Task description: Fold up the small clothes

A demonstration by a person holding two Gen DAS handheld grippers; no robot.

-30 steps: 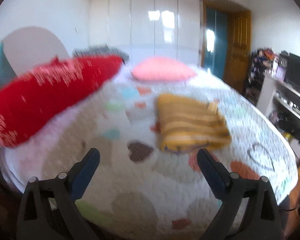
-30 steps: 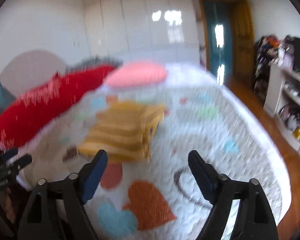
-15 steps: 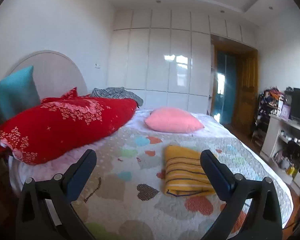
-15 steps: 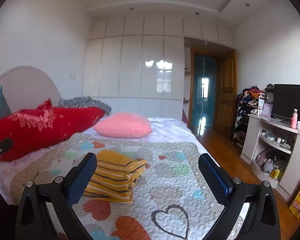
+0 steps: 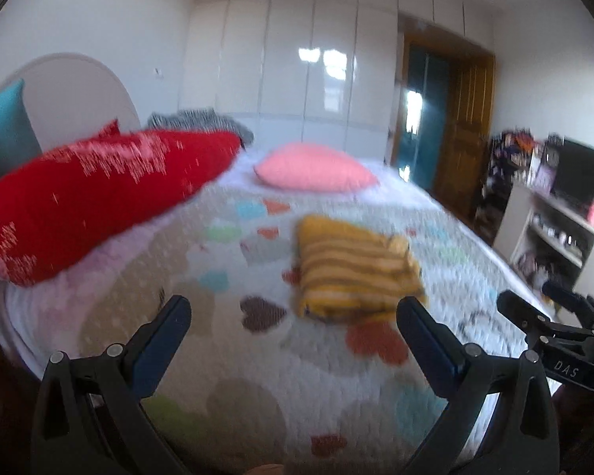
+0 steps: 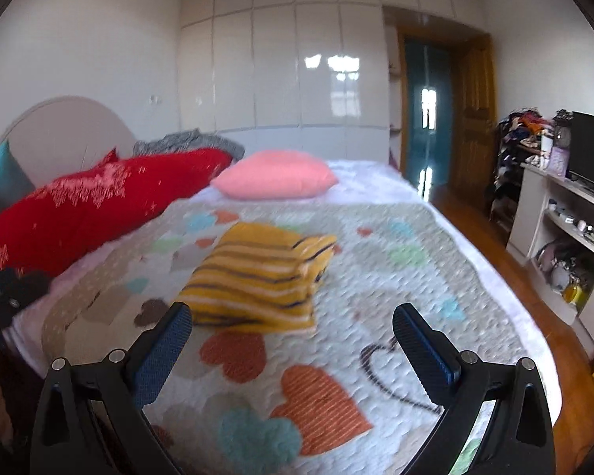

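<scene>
While both wrist views are blurring a bit, the yellow striped garment is lying folded on the bed's heart-print quilt, roughly mid-bed, w/ nothing touching it. L gripper is hovering over the near part of the quilt, fingers spread wide & holding nothing; the garment is sitting just beyond, toward its right finger. R gripper is likewise gaping at full spread, having just been opening, nothing btwn its fingers; the garment is lying just past the left one. Red pillow & pink pillow are resting nearer the headboard, apart from the garment.
</scene>
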